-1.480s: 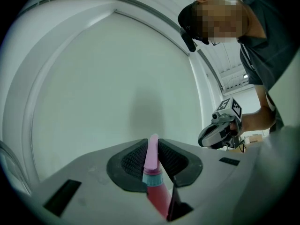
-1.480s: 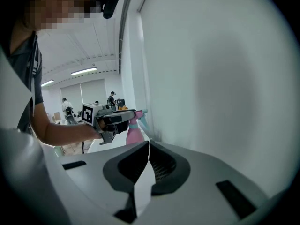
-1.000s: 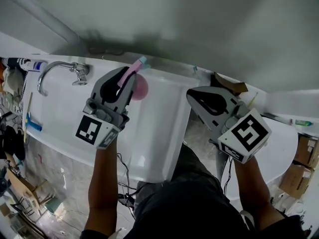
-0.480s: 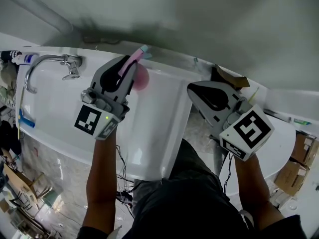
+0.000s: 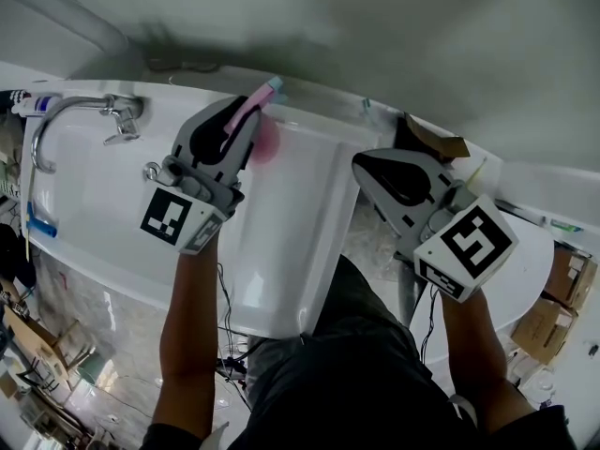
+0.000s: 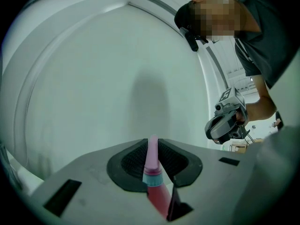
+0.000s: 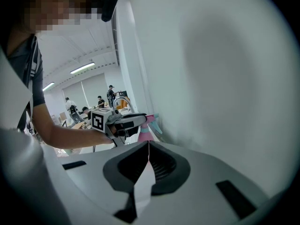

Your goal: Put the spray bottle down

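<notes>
The left claw [image 5: 249, 122] is clenched on the pink spray bottle [image 5: 267, 148], which hangs beneath its tips over the white basin [image 5: 300, 223]. The right claw [image 5: 362, 165], at centre right, is clenched and empty.

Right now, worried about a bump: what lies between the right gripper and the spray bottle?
Nothing stands there: the head view shows only bare white sink between the right gripper and the spray bottle, which the left gripper holds.

A shared workroom with sink [image 5: 103, 195], faucet [image 5: 80, 104] and people [image 7: 101, 101] beyond.
</notes>
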`<state>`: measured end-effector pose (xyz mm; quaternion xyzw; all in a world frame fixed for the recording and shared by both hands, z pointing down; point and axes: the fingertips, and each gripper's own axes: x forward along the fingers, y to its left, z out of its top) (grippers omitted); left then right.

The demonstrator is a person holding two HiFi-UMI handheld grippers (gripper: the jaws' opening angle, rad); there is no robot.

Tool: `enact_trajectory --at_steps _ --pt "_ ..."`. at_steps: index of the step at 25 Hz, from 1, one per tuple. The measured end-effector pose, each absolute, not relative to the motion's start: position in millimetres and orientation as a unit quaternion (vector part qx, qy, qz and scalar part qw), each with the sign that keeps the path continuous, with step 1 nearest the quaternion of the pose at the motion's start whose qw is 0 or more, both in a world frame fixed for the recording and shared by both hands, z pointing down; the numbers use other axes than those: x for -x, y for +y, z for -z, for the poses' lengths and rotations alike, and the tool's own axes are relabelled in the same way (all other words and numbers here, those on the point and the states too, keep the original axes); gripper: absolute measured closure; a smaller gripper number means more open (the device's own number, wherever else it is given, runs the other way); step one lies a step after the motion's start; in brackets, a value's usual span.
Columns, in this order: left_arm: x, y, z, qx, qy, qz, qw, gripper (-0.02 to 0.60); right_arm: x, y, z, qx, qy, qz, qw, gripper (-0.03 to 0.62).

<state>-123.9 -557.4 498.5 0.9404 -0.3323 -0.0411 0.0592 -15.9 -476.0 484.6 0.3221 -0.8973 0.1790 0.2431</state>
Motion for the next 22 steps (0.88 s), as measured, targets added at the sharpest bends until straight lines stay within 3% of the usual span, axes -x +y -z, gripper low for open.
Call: enact_trajectory --at_steps 22 --pt "121.2 -538.2 -511.4 -0.946 -0.314 0.058 0.053 0.512 27.1 -478.9 -499.3 -0.314 -0.896 -0.191 0.250 0.585"
